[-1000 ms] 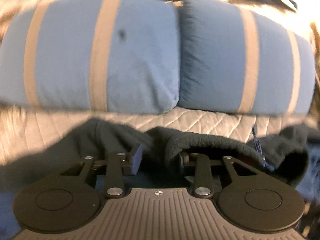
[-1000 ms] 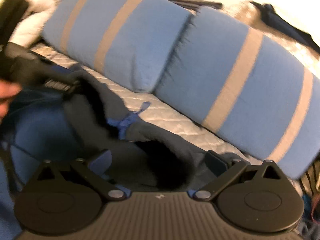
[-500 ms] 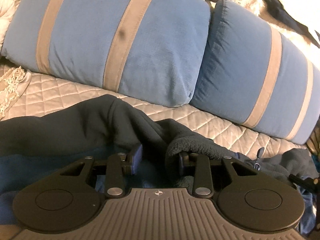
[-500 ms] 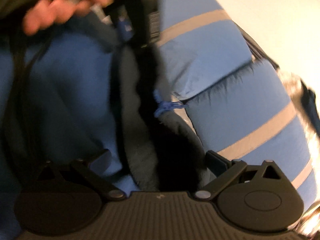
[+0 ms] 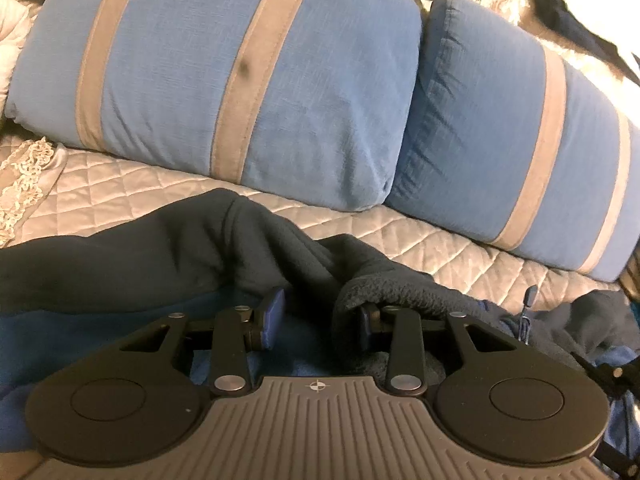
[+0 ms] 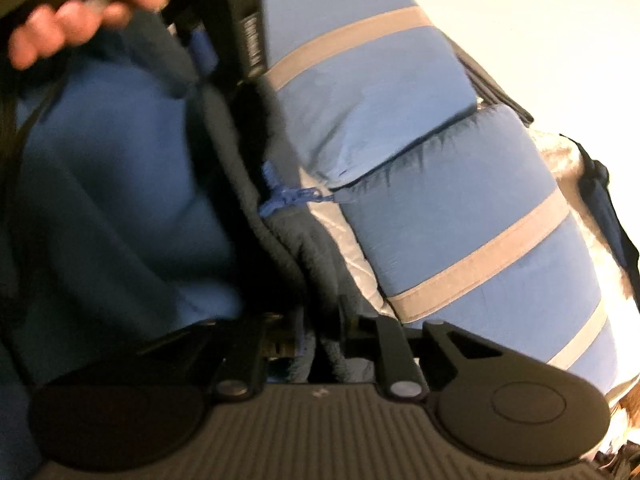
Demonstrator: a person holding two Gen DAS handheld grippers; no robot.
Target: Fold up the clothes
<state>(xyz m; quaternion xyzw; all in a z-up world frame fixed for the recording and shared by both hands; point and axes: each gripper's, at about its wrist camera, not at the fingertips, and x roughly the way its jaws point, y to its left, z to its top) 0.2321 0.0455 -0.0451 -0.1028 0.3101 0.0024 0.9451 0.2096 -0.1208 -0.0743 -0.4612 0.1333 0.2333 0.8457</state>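
Note:
A dark navy fleece jacket [image 5: 168,256] with a lighter blue lining lies bunched on a quilted bed cover [image 5: 120,196]. My left gripper [image 5: 320,316] has its jaws partly closed around a thick fold of the jacket's edge; fleece drapes over the right finger. In the right wrist view, my right gripper [image 6: 320,332] is shut on the jacket's fleece edge [image 6: 304,264], which hangs taut up toward the other gripper's handle [image 6: 240,28] and a hand. A blue zipper pull [image 6: 288,196] dangles from the edge.
Two blue pillows with tan stripes [image 5: 248,76] [image 5: 520,152] lean along the back of the bed. Lace-trimmed fabric [image 5: 24,176] lies at the far left. Dark clothing [image 5: 560,28] sits behind the pillows at upper right.
My right gripper has closed from wide open onto the jacket's edge and rolled sideways. The left gripper has lifted the jacket and steadied, jaws still around the same fold.

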